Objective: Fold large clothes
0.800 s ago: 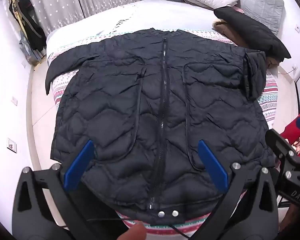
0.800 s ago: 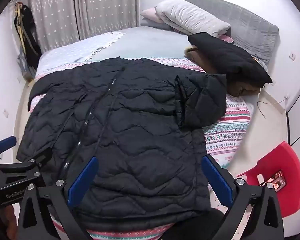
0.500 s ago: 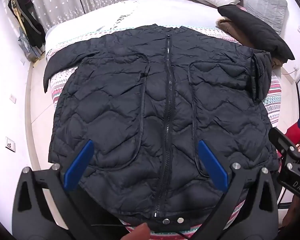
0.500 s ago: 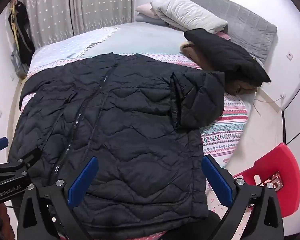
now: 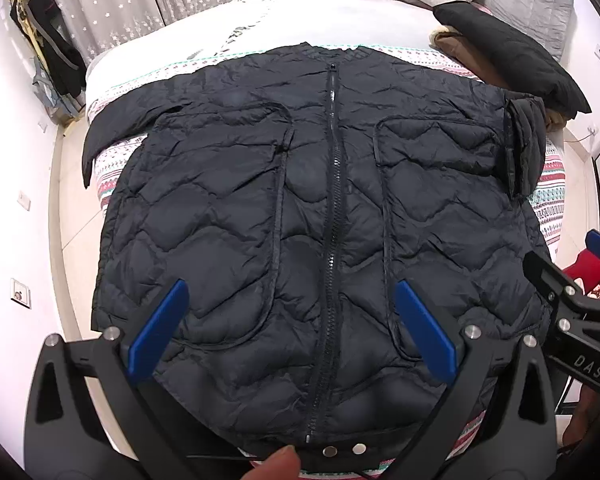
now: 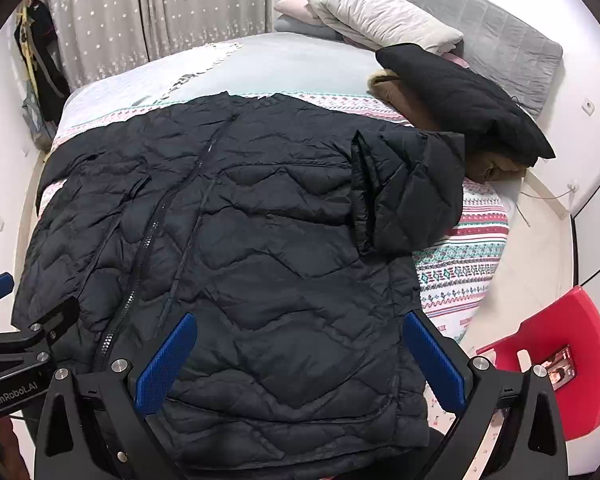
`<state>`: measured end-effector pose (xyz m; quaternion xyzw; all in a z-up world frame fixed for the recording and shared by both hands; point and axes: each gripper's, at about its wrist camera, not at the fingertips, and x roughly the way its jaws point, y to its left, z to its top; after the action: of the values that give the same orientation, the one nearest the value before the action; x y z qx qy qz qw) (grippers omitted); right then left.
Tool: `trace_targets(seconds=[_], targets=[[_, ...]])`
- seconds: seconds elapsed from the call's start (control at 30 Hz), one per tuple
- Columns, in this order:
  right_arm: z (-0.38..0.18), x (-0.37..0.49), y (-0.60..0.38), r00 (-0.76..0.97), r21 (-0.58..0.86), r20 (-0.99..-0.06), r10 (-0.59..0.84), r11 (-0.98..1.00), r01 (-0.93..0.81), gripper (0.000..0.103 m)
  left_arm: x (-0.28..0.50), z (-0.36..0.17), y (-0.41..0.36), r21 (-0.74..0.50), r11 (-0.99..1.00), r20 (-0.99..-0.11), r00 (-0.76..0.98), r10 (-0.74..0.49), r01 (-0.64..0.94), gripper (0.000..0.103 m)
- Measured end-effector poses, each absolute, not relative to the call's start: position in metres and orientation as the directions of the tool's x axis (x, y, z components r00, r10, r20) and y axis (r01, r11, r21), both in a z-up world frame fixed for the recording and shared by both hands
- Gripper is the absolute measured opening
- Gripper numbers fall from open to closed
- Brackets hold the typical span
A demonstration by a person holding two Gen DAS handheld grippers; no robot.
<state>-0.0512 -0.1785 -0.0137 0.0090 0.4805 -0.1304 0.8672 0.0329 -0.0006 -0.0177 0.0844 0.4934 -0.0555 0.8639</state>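
A large black quilted jacket [image 5: 316, 216] lies flat, zipped, front up, on the bed, collar far, hem near; it also shows in the right wrist view [image 6: 236, 240]. Its right sleeve [image 6: 408, 192] is folded over onto the body; the left sleeve [image 5: 116, 128] spreads out to the left. My left gripper [image 5: 292, 328] is open and empty above the lower middle of the jacket near the hem. My right gripper [image 6: 300, 360] is open and empty above the jacket's lower right part.
The bed has a patterned blanket [image 6: 464, 264]. A black coat over a brown garment [image 6: 460, 96] and pillows [image 6: 372, 16] lie at the head. A red chair [image 6: 556, 352] stands at the right. Hanging bags [image 5: 44, 52] are at the far left by curtains.
Both grippers have moved forward and slightly higher over the jacket, so it sits nearer and lower in both views. The jacket itself has not moved. Both stay open.
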Motion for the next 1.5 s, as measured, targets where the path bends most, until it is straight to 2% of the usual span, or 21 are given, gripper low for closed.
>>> trace_targets(seconds=[1.5], targets=[[-0.0077, -0.0558, -0.1755, 0.510, -0.097, -0.835, -0.205, 0.968, 0.230, 0.103, 0.0285, -0.0143, -0.0020, 0.081, 0.978, -0.866, 0.499, -0.026, 0.191, 0.103]])
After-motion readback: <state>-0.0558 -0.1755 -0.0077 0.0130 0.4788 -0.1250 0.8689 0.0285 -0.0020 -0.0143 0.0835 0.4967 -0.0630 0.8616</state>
